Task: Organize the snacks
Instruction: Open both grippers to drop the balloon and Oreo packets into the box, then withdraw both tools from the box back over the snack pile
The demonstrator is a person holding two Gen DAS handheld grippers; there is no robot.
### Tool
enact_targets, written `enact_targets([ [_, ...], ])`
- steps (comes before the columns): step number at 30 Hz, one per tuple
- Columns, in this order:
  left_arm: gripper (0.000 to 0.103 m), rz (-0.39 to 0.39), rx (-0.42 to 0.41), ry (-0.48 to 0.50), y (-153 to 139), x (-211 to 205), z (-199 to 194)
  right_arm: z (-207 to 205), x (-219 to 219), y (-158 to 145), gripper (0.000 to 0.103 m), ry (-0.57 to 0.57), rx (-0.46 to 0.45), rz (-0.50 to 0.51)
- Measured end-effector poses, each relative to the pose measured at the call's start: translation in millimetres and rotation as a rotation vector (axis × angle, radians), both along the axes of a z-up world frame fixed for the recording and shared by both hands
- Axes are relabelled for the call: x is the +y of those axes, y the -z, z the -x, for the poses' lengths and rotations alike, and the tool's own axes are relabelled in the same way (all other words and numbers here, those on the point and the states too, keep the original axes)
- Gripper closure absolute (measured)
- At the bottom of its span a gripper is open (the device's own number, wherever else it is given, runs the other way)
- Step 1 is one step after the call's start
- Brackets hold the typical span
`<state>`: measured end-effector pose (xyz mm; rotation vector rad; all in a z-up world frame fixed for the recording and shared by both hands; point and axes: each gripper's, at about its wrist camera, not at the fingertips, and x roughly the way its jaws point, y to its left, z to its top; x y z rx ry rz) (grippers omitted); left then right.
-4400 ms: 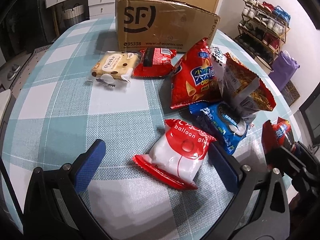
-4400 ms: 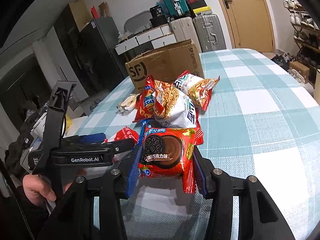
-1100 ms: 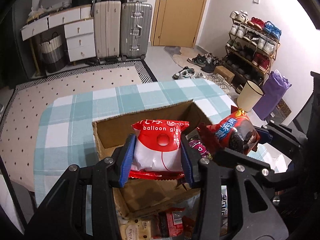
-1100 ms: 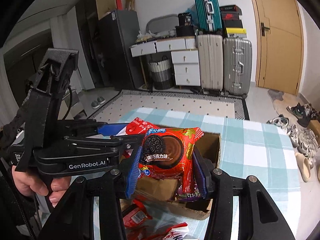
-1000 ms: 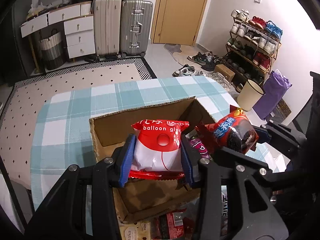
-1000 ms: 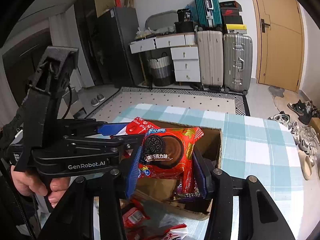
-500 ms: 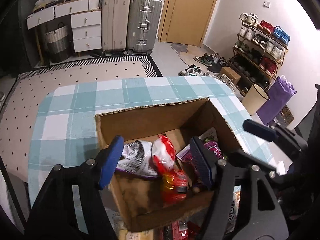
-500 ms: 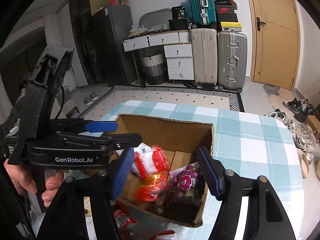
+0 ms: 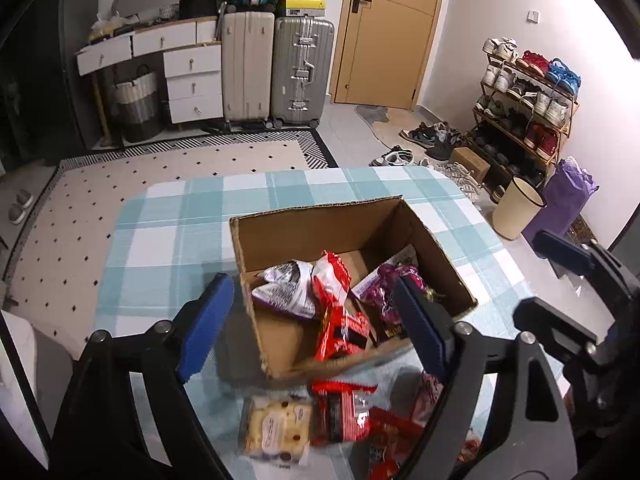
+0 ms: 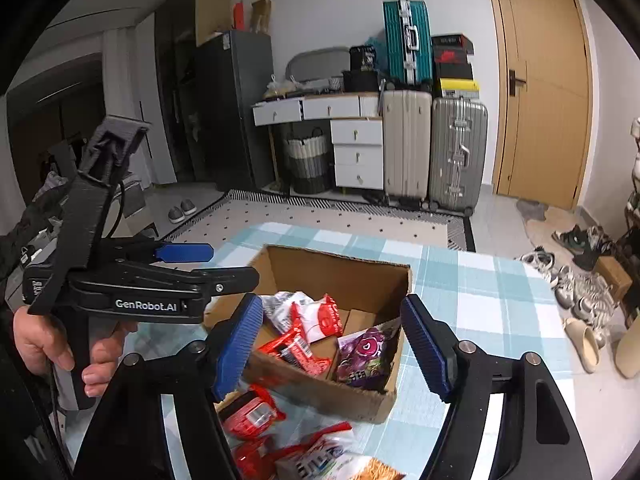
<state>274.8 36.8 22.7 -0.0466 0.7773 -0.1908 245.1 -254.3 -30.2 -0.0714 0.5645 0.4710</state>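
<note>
Both the left claw (image 9: 310,322) and the right claw (image 10: 332,344) have just been opening and hold nothing. The snacks (image 9: 332,308) lie in the cardboard box (image 9: 320,224) at twelve o'clock on the bench (image 9: 168,216); blurred, perhaps red packets (image 9: 344,408) sit at six.

"GenRobot.AI" stands in white on the left gripper (image 10: 208,268) (other print too blurred).

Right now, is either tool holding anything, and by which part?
Nothing is held. The left tool and right tool have just been opening and stand open above the cardboard box, with nothing clamped. Both red packets lie inside it.
</note>
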Motion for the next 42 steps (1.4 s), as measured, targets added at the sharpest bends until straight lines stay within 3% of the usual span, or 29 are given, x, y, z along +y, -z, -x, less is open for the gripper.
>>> enact_targets([
  [11, 0.013, -0.022, -0.063, -0.026, -30.5, -6.4, 69.9, 76.0, 0.4, -25.1, 0.020, -0.018, -0.075, 0.003],
  [21, 0.003, -0.009, -0.115, -0.047, -41.3, -11.8, 127.4, 132.2, -11.2, -27.1, 0.017, 0.006, -0.087, -0.035],
  [25, 0.001, 0.008, -0.107, -0.060, -40.0, -12.1, 145.4, 146.0, -16.5, -30.0, 0.010, 0.017, -0.105, -0.039],
  [42, 0.001, 0.032, -0.122, -0.125, -3.9, 0.7, 217.2, 204.0, -45.6, -3.2, 0.006, 0.108, -0.055, -0.095],
])
